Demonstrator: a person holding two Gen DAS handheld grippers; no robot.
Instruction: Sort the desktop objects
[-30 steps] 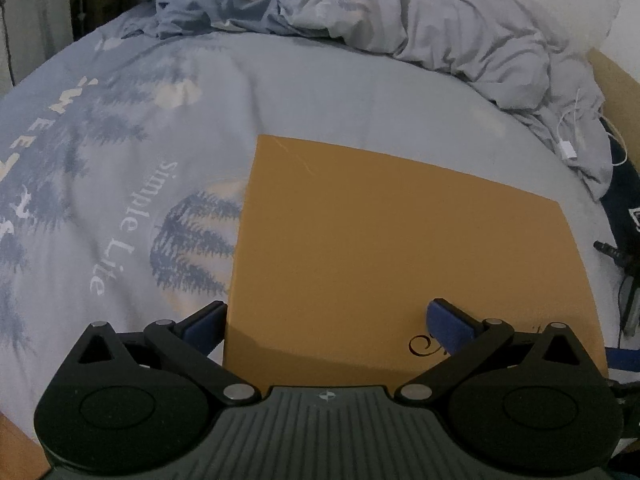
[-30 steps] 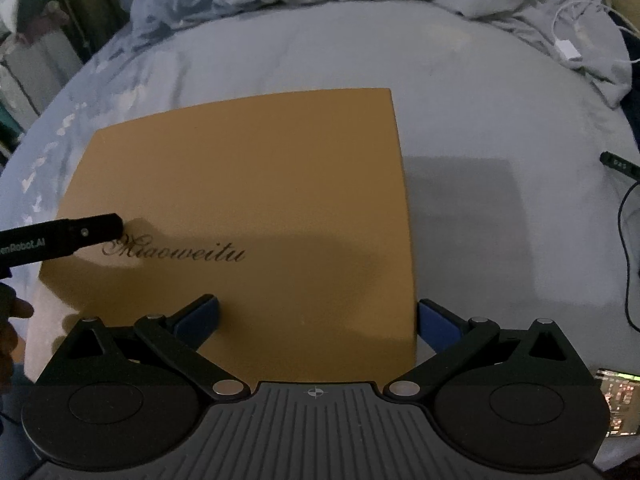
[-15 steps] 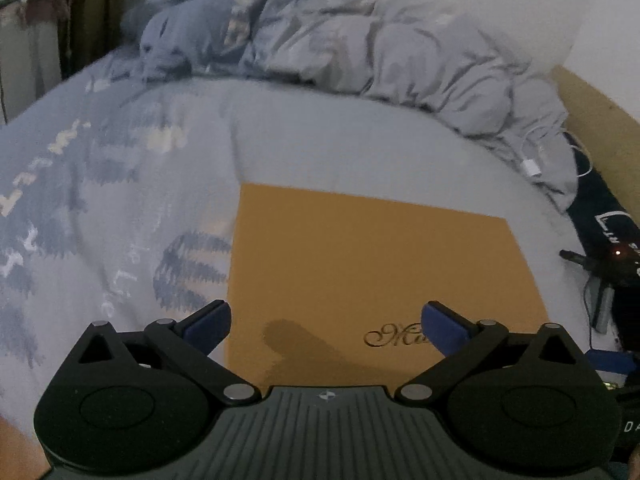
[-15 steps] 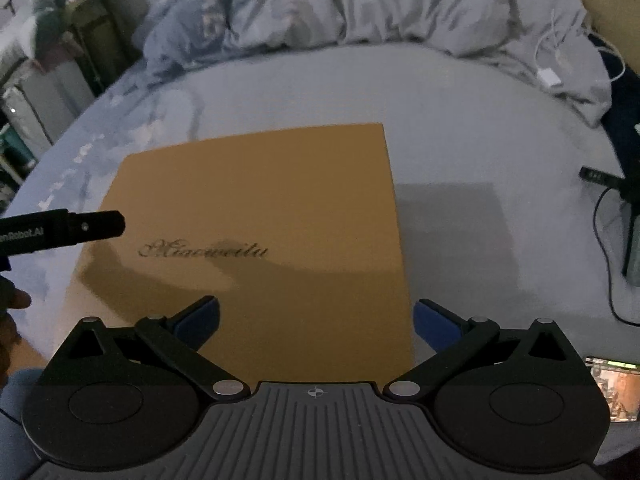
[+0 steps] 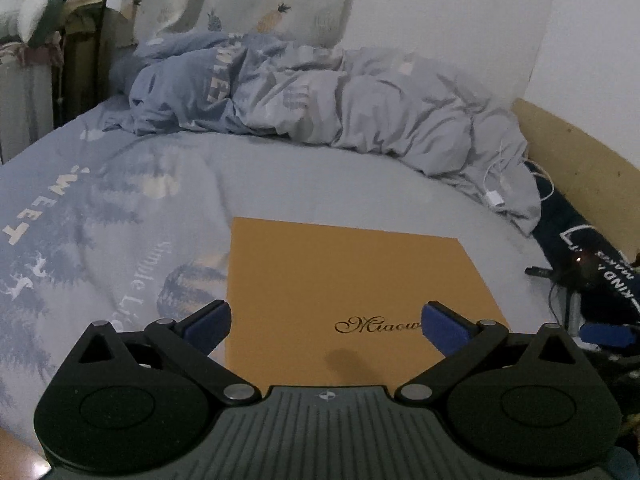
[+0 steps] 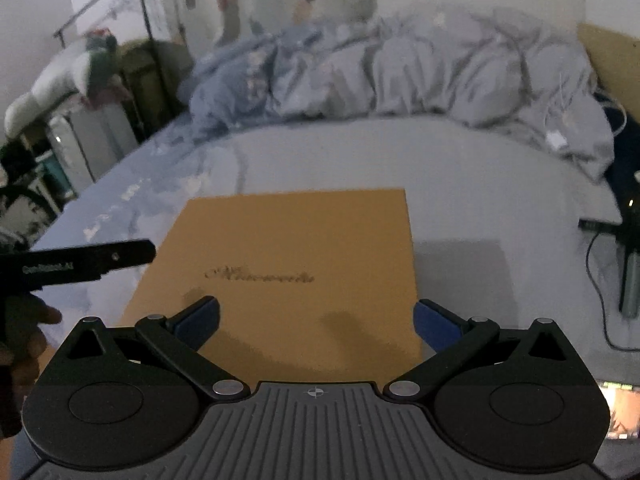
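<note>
A flat orange-brown mat with script lettering lies on the bed sheet; it also shows in the right wrist view. No loose desktop objects show on it. My left gripper is open and empty above the mat's near edge. My right gripper is open and empty above the mat's near right part. The left gripper's black finger shows at the left of the right wrist view, held by a hand.
A crumpled grey-blue duvet lies at the back of the bed. A white charging cable lies at the right. A black stand with cables and dark cloth sit at the right edge. A clothes rack stands left.
Both grippers have tilted up and pulled back, so the mat looks smaller and the duvet, wall and curtain come into view. Both stay open and empty.
</note>
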